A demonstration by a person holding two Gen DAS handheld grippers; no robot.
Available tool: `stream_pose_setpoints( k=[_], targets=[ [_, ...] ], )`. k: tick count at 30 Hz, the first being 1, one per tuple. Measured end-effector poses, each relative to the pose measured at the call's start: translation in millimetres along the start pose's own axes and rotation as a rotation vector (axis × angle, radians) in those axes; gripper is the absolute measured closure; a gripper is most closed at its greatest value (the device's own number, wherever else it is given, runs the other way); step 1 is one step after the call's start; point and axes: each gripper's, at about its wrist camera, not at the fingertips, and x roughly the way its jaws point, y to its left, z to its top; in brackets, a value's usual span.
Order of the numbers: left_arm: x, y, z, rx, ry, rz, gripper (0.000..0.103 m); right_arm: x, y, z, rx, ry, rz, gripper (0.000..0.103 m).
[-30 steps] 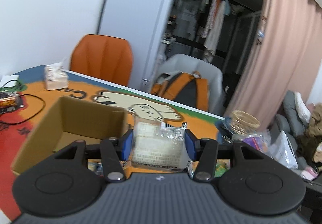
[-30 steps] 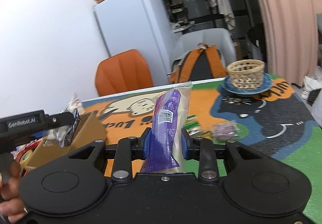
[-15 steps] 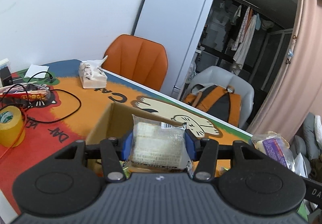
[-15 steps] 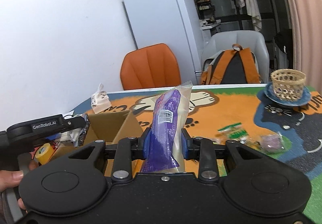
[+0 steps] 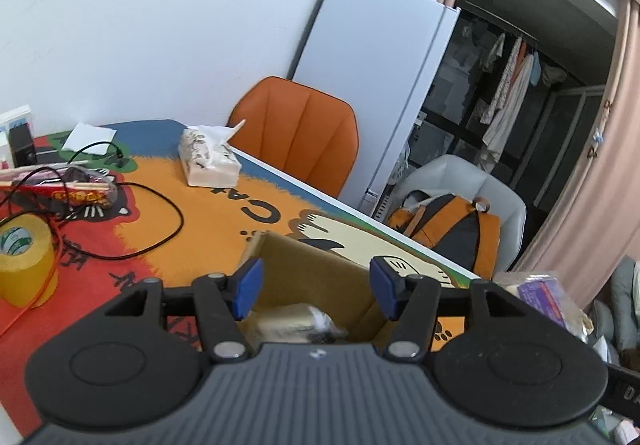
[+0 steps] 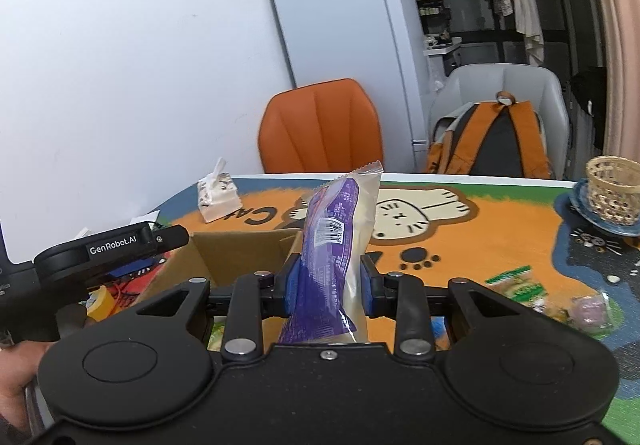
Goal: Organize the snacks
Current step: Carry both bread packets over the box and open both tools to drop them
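My left gripper [image 5: 316, 287] is open and empty, just above an open cardboard box [image 5: 320, 273]. A clear-wrapped pale snack [image 5: 294, 321] lies inside the box below it. My right gripper [image 6: 328, 283] is shut on a purple and white snack packet [image 6: 338, 241], held upright near the same box [image 6: 236, 253]. The left gripper's body [image 6: 108, 251] shows at the left of the right wrist view. The purple packet also shows at the right edge of the left wrist view [image 5: 540, 299].
A tissue pack [image 5: 208, 161], black cables [image 5: 152, 213], a yellow tape roll [image 5: 24, 257] and a red snack bag [image 5: 68, 193] lie left. Loose green and purple snacks [image 6: 520, 287] and a wicker basket [image 6: 614, 189] lie right. An orange chair [image 6: 320, 129] stands behind the table.
My left gripper has opened and let go of the clear-wrapped snack, which now lies in the box. My right gripper has moved closer to the box with the purple packet.
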Motion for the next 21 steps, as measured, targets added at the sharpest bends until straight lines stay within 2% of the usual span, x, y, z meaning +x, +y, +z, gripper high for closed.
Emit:
stream_pose_setpoints(
  k=[7, 12, 13, 14, 15, 21],
  targets=[
    [-17.5, 22.7, -1.0, -0.029, 0.006, 0.022, 0.045, 21.5, 27.4, 5.3, -0.008, 0.019, 0.057, 0.072],
    [-28.3, 30.5, -1.9, -0.017, 0.013, 0.031, 0.037, 34.1, 46.7, 7.9, -0.021, 0.014, 0.073, 0.070],
    [-29.8, 31.7, -1.5, -0.019, 0.014, 0.034, 0.034, 34.4, 49.5, 8.2, -0.029, 0.004, 0.061, 0.064],
    [-31.4, 32.3, -1.4, -0.021, 0.015, 0.034, 0.032, 33.7, 50.7, 8.4, -0.032, -0.002, 0.050, 0.051],
    [-33.4, 33.6, -1.1, -0.022, 0.015, 0.034, 0.028, 31.0, 50.2, 8.0, -0.028, -0.014, 0.043, 0.046],
    [-38.3, 24.2, -5.4, -0.012, 0.031, 0.015, 0.017, 8.4, 28.6, 3.9, 0.007, -0.026, 0.013, 0.045]
  ],
)
